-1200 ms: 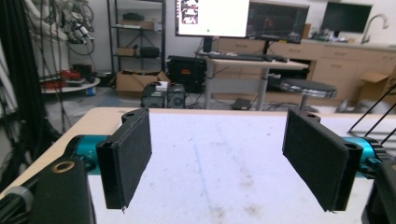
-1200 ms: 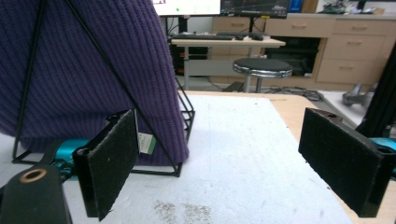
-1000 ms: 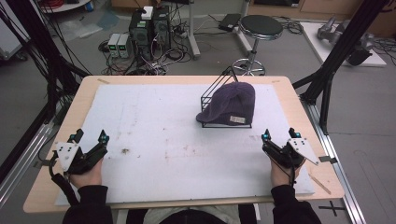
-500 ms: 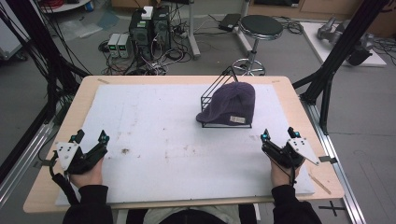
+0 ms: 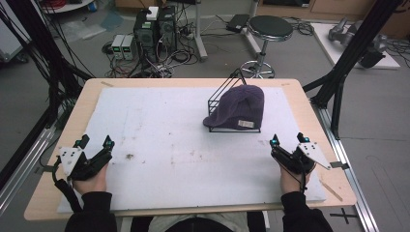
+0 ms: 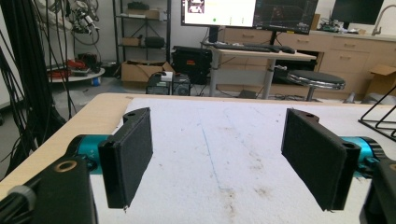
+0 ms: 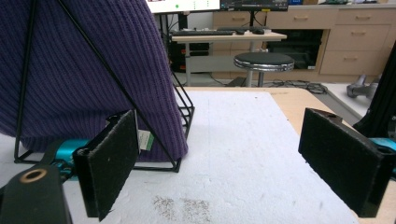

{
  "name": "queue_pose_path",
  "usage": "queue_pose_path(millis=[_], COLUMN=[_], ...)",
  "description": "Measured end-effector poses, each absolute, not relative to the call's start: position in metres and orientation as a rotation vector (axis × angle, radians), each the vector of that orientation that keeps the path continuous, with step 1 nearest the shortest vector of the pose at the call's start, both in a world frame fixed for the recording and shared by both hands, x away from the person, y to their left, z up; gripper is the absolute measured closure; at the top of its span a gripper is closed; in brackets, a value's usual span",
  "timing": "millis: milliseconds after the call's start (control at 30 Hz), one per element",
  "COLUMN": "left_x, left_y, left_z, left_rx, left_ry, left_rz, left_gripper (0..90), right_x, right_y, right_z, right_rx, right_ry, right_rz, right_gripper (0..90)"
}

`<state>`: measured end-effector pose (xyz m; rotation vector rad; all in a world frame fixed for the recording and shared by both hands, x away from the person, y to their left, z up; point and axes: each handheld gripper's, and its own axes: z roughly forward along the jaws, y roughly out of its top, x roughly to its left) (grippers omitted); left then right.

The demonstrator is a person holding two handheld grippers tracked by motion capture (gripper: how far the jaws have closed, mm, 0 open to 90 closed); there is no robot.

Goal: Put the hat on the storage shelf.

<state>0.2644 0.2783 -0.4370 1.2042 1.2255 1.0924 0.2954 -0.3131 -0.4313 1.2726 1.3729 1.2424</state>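
Resting low on the white foam sheet (image 5: 183, 145) that covers the wooden surface (image 5: 92, 92), both grippers sit at the near edge, one at each side. The left gripper (image 5: 94, 143) lies at the near left, its fingers (image 6: 128, 156) spread wide apart with bare foam between them; nothing is clamped. The right gripper (image 5: 288, 140) lies at the near right, fingers (image 7: 109, 161) likewise wide apart and holding nothing.

The purple knit beanie (image 5: 240, 107) is draped over a black wire rack (image 5: 220, 96) that stands on the foam, right of centre and towards the far side. It lies just ahead of the right gripper and well apart from the left one. A small label (image 5: 246, 124) shows at the beanie's lower rim. In the right gripper view the beanie (image 7: 84, 70) and the rack's wires (image 7: 112, 74) are close in front of the left-hand finger, not touching it as far as can be told.

Brown specks (image 5: 129, 155) mark the foam near the left gripper.
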Motion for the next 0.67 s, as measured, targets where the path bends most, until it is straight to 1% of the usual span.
queue_pose_path(millis=[667], left_x=[0.2667], left_y=[0.2767], left_z=[-0.4385], left_rx=[1.218], left_ry=[1.216], left_rz=[1.068], left_gripper=[25.1], right_x=[0.2977], right_y=[-0.3151], right_z=[-0.4336], right_rx=[1.305], right_ry=[1.392], right_rz=[1.25], right_gripper=[11.8])
